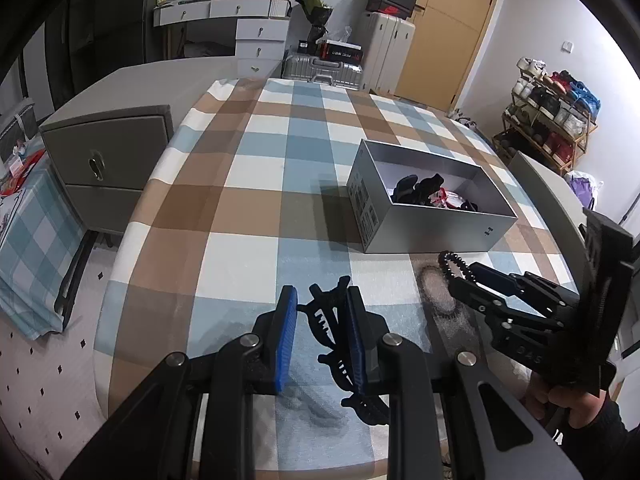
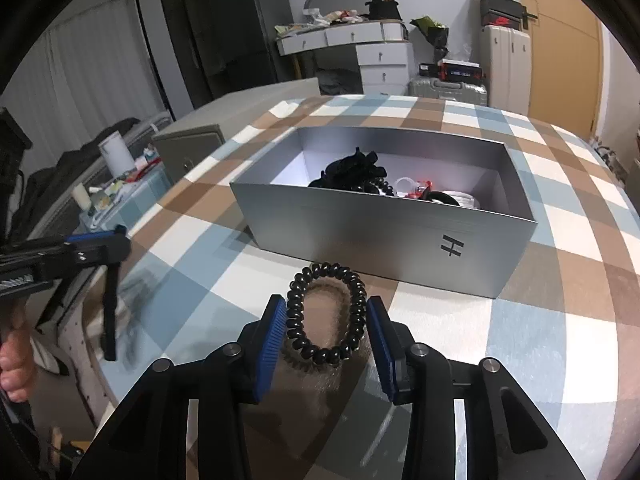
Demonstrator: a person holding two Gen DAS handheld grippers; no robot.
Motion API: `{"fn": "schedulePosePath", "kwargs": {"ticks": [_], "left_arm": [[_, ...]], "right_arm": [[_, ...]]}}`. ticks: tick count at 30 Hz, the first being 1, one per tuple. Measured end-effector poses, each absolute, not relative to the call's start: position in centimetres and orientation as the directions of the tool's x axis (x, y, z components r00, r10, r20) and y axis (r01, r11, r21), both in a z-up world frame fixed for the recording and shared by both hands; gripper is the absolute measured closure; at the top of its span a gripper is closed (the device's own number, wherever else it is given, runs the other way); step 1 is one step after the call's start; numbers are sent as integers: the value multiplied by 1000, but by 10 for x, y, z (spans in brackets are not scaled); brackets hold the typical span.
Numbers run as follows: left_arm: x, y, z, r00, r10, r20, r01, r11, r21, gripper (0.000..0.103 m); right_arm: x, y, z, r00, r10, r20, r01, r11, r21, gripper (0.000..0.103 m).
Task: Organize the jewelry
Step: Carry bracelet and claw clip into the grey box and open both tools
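You are carrying two pieces toward grey box (image 2: 384, 236): right claw (image 2: 328, 336) cradling spiral hair tie (image 2: 326, 316) loosely, left claw (image 1: 320, 332) half-open around black hair clip (image 1: 336, 344). Next: lifting over box wall, releasing inside.

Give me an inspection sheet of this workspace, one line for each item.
Surface: checked tablecloth covers the table.
Job's things: grey box already holds hair accessories; black hair claw between the left jaws; black spiral hair tie between the right jaws.
Clutter: nothing seen loose on the cloth.
Grippers: left gripper has its jaws part open around the claw; right gripper has its pads touching the tie's sides.
Cables: nothing seen.
Surroundings: grey nightstand, suitcases, shoe rack.
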State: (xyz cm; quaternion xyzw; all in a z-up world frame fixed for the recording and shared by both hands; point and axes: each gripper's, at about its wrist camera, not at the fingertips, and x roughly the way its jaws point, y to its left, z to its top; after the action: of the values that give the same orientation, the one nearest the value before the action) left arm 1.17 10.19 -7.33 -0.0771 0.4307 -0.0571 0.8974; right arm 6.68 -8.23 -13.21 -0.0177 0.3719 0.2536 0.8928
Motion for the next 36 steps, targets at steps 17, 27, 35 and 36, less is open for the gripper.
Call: {"fn": "schedulePosePath", "kwargs": {"ticks": [17,27,35,36], "left_arm": [[24,85,-60,658,-134,-741,-11,982,-188,84],[51,58,-45,678,-165,-716,50,982,-180,84],[81,38,-39,684,-212,-698,75,972,-222,84],[86,35,-38,685,-224,-694,80,969,-235,84]], "right_arm": [[43,-121,-108,650,537,-538,-488,837,247,63],[42,-147,-80,706,567,-424,-505,823,259,63],[67,-156,-70,717,577,-391,-507,817,276,63],[71,-158,-71,716,579,-390,-506,815,282,63]]}}
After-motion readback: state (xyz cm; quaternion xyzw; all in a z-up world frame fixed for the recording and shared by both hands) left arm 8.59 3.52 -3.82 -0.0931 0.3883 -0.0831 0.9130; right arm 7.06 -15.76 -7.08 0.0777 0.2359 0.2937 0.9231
